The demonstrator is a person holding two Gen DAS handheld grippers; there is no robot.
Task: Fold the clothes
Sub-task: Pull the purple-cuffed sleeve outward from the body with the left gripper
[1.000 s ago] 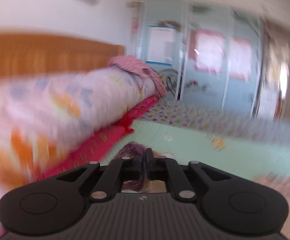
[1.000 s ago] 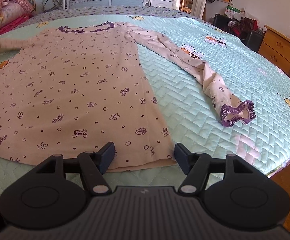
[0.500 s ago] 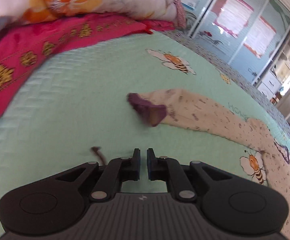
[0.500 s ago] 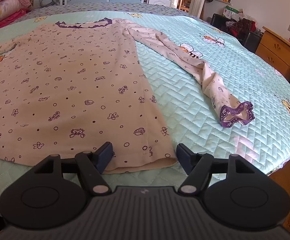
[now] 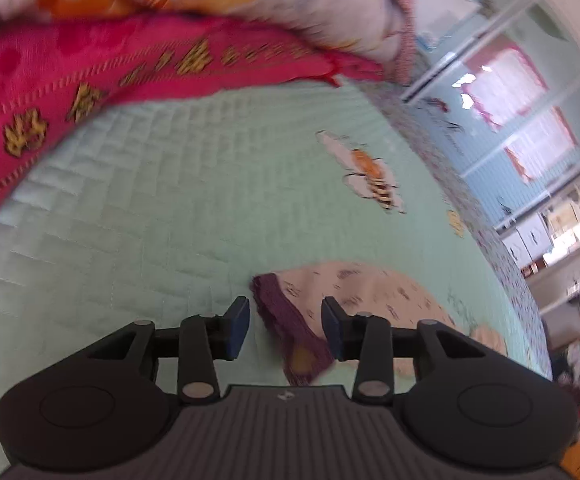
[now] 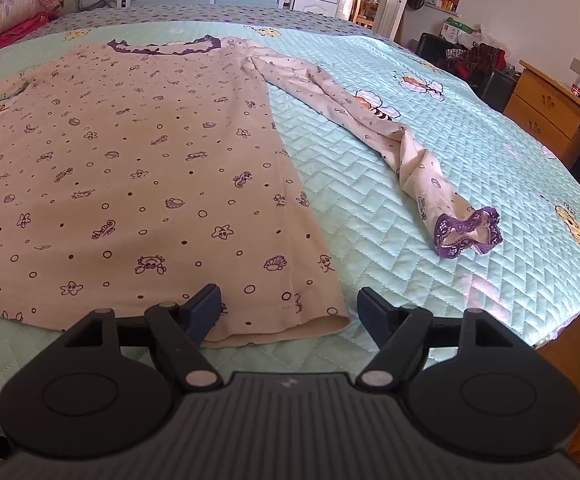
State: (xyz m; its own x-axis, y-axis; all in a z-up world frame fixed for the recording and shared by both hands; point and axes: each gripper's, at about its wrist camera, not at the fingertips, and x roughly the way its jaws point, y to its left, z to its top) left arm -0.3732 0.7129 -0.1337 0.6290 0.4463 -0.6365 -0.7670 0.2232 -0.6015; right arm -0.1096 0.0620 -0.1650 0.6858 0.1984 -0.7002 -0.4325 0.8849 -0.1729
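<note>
Nightshirt (image 6: 129, 168), beige with small purple sea-creature prints, lies spread flat on the mint quilted bedspread (image 6: 470, 152); we see its purple lace neckline (image 6: 161, 46) at the far end and the hem corner nearest us. One long sleeve (image 6: 370, 120) trails off to the side, twisted, ending in a purple lace cuff (image 6: 466, 232).

Right gripper (image 6: 287, 308) hovers over the hem corner, jaws wide and opening, the corner lying between them with neither pad pressing on it. Left gripper (image 5: 285, 328) sits low over the other sleeve's cuff (image 5: 290, 332); its jaws are opening at a middling gap, the cuff lying between them but not pinched.

We judge the fabric thin, light and limp: it will drape, wrinkle and slide on the smooth quilt. Lace edges look delicate. Best holds, in our view: the doubled hem corner and the sleeve just behind each cuff.
</note>
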